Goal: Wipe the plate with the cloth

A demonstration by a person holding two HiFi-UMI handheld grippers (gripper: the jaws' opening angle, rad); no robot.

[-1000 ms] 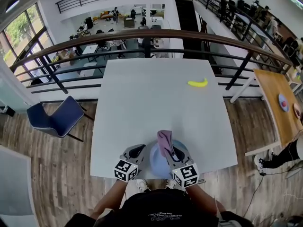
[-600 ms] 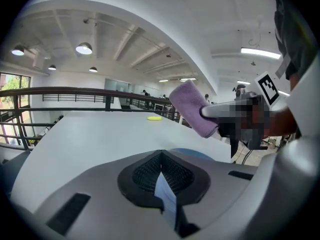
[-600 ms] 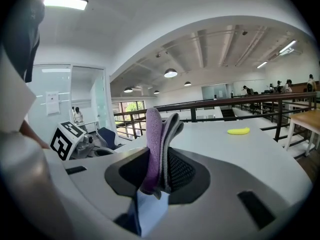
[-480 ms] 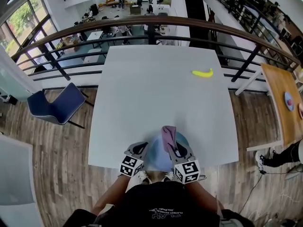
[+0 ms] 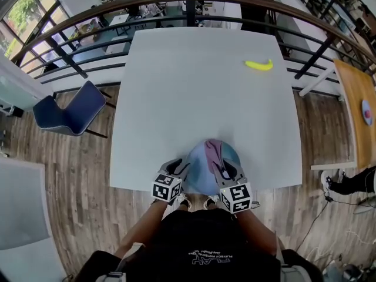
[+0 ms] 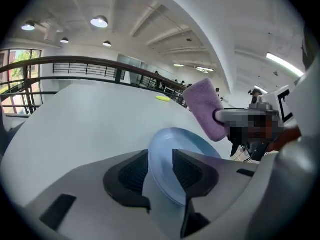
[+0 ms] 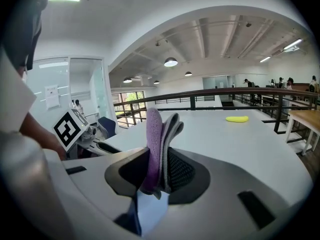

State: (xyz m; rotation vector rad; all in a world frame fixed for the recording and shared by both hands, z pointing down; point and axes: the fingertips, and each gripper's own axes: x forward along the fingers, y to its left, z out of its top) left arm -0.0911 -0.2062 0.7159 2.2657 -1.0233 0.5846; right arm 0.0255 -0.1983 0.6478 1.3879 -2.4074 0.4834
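Left tool (image 6: 160, 158), jaws just opened astride the blue plate (image 5: 200, 178), should clamp before right tool (image 7: 159, 166), pinching the purple cloth (image 7: 152, 134), wipes.

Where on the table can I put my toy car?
Most of the table is bare: the whole middle and left side, from the plate to the far edge. Only the banana lies far right. The near edge is crowded: plate, cloth in the right gripper, left gripper with jaws just opened around the plate's rim.

One plate (image 5: 198, 175), one cloth (image 5: 214, 151), one banana (image 5: 259, 65), one chair (image 5: 69, 110)
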